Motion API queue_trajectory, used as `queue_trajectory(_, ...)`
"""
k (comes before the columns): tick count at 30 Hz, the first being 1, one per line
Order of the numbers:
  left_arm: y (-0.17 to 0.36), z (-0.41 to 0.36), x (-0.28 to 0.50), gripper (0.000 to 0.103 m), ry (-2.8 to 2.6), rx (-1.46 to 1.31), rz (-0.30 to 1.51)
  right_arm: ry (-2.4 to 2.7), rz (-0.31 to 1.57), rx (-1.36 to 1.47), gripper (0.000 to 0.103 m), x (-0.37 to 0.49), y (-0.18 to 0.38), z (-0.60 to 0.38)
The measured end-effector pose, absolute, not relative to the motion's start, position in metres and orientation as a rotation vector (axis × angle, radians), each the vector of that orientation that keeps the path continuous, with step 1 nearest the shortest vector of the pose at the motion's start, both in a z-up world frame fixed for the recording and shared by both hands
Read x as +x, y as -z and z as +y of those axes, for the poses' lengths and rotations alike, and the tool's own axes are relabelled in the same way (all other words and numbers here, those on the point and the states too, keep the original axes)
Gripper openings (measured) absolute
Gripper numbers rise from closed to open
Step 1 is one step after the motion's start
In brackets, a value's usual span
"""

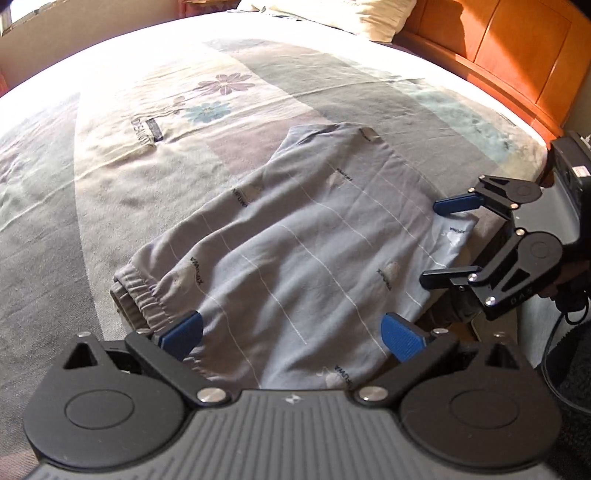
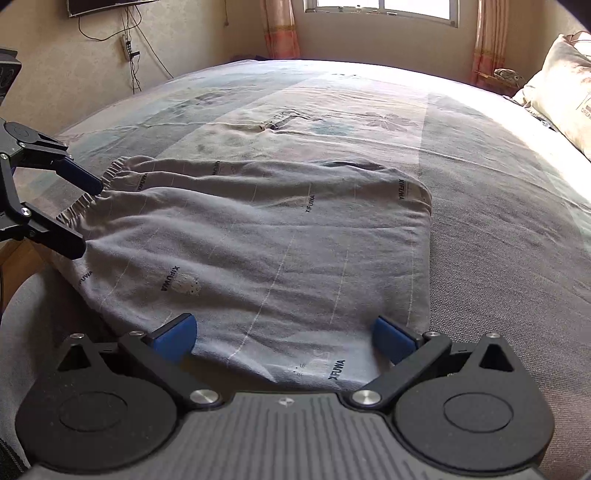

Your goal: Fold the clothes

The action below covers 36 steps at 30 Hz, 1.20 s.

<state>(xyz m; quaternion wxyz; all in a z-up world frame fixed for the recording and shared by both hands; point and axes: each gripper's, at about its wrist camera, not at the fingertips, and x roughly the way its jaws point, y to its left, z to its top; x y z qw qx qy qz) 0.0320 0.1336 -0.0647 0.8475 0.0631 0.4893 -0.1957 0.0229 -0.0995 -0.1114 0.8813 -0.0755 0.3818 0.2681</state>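
Grey folded trousers (image 1: 295, 229) (image 2: 258, 236), printed with thin white lines and "XIFUWA", lie flat on the bed near its front edge. Their elastic waistband (image 1: 136, 284) (image 2: 85, 203) is at one end. My left gripper (image 1: 291, 334) (image 2: 86, 218) is open at that waistband end, its blue pads spread on either side of the cloth's near edge. My right gripper (image 2: 284, 334) (image 1: 434, 243) is open at the opposite end, its fingers also straddling the cloth's edge. Neither pinches the fabric.
The flowered bedspread (image 1: 221, 85) (image 2: 498, 184) stretches wide beyond the trousers. A pillow (image 1: 343, 14) (image 2: 561, 85) lies by the wooden headboard (image 1: 498, 44). A window (image 2: 380, 7) and hanging wall cables (image 2: 129, 48) are on the far walls.
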Motion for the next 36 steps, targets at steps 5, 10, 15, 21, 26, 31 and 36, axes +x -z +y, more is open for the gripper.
queue_trajectory(5, 0.058, 0.15, 0.026, 0.102, 0.367, 0.114, 1.016, -0.542, 0.796, -0.187, 0.103, 0.022, 0.113, -0.095)
queue_trajectory(10, 0.051, 0.138, 0.04, 0.102, 0.4, 0.101, 0.987, -0.534, 0.799, -0.189, 0.103, 0.022, 0.112, -0.094)
queue_trajectory(15, 0.045, 0.124, 0.056, 0.102, 0.444, 0.085, 0.961, -0.524, 0.809, -0.19, 0.103, 0.023, 0.112, -0.092)
queue_trajectory(21, 0.079, 0.129, 0.059, 0.102, 0.365, 0.01, 1.084, -0.523, 0.807, -0.192, 0.103, 0.023, 0.112, -0.092)
queue_trajectory(26, 0.042, 0.155, 0.043, 0.102, 0.355, -0.109, 0.996, -0.524, 0.796, -0.192, 0.103, 0.021, 0.113, -0.093)
queue_trajectory(31, 0.023, 0.2, 0.046, 0.102, 0.29, -0.323, 0.975, -0.53, 0.809, -0.147, 0.103, 0.023, 0.108, -0.099)
queue_trajectory(36, 0.05, 0.252, 0.042, 0.102, 0.177, -0.651, 0.992, -0.524, 0.842, 0.138, 0.103, 0.032, 0.09, -0.128)
